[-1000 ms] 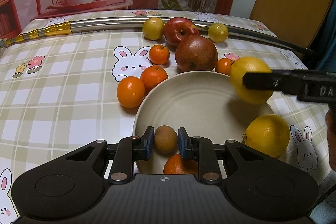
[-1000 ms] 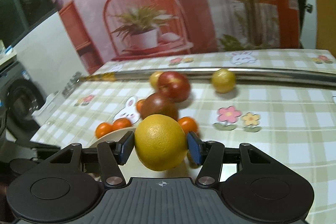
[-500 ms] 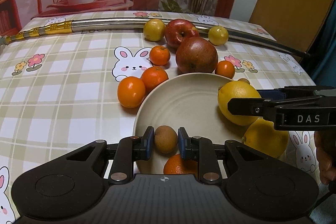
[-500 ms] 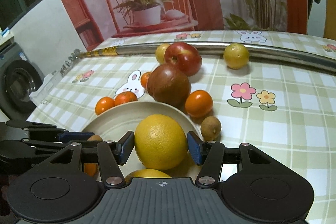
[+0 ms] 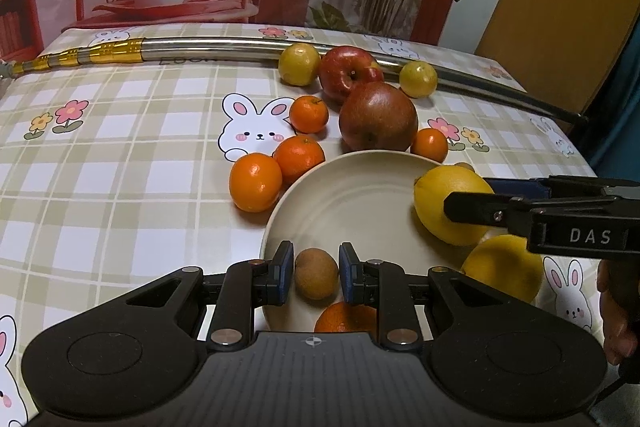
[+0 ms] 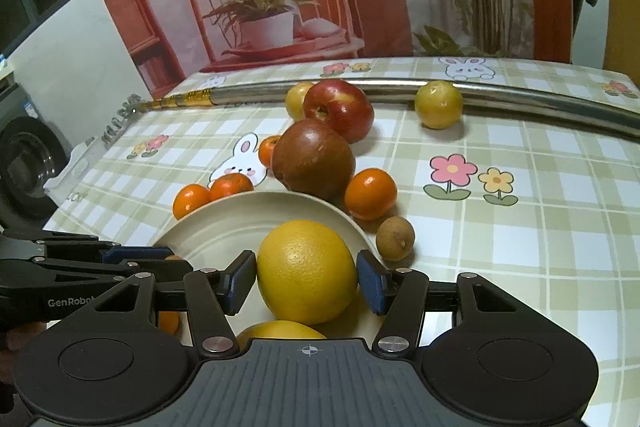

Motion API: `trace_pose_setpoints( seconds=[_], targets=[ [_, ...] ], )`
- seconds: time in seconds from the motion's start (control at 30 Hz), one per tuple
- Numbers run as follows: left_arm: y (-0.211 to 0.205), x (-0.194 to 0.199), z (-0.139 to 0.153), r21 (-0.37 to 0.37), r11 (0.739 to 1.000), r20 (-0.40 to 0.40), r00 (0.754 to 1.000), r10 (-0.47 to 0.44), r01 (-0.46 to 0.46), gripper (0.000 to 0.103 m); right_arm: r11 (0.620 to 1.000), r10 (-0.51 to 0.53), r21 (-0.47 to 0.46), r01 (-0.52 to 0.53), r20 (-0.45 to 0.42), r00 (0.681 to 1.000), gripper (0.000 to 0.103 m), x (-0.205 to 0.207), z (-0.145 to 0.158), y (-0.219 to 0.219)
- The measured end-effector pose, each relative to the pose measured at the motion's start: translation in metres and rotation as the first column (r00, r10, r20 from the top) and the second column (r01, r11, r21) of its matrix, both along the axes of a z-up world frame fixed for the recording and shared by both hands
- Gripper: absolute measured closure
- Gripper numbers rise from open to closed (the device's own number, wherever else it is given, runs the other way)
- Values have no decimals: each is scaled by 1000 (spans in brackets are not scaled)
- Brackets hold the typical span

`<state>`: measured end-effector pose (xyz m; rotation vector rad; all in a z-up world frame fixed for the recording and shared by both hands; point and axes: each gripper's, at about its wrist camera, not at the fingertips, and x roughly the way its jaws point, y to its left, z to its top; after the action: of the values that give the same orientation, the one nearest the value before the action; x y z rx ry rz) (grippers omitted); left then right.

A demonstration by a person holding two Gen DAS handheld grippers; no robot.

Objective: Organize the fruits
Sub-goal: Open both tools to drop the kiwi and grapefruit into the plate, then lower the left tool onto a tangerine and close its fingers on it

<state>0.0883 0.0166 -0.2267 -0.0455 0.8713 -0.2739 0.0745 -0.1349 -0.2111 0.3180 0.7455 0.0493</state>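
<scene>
Plate (image 5: 352, 195) sits on the checked tablecloth (image 5: 120, 155), fruit clustered along its far rim. Left gripper (image 5: 313, 273) brackets a small brown fruit (image 5: 316, 278) on the plate's near edge; slight gaps show either side, can't tell if the pads touch it. An orange (image 5: 344, 317) lies just behind that, partly hidden. Right gripper (image 6: 307, 279) sits around a yellow citrus (image 6: 307, 271) over the plate's right side, jaws wide with daylight at both pads, fruit resting on the plate. 2nd yellow citrus (image 5: 502, 267) just beside it. Off the plate: dark apple (image 6: 314, 159) touching the rim, red apple (image 6: 340, 109), 4 small oranges, 2 yellow plums against the metal pole (image 6: 520, 99).
</scene>
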Motion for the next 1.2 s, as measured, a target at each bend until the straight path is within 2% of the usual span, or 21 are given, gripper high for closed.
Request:
trace_pose_setpoints(
  seconds=[0.63,1.2],
  targets=[
    [16,5,26,-6,999,60,997,48,-47,77,997,-63,-34,66,79,995,51,-6,25,-22],
    [37,30,46,23,994,98,990,101,-104,76,991,-98,-81,106,89,991,52,3,32,-50]
  ],
)
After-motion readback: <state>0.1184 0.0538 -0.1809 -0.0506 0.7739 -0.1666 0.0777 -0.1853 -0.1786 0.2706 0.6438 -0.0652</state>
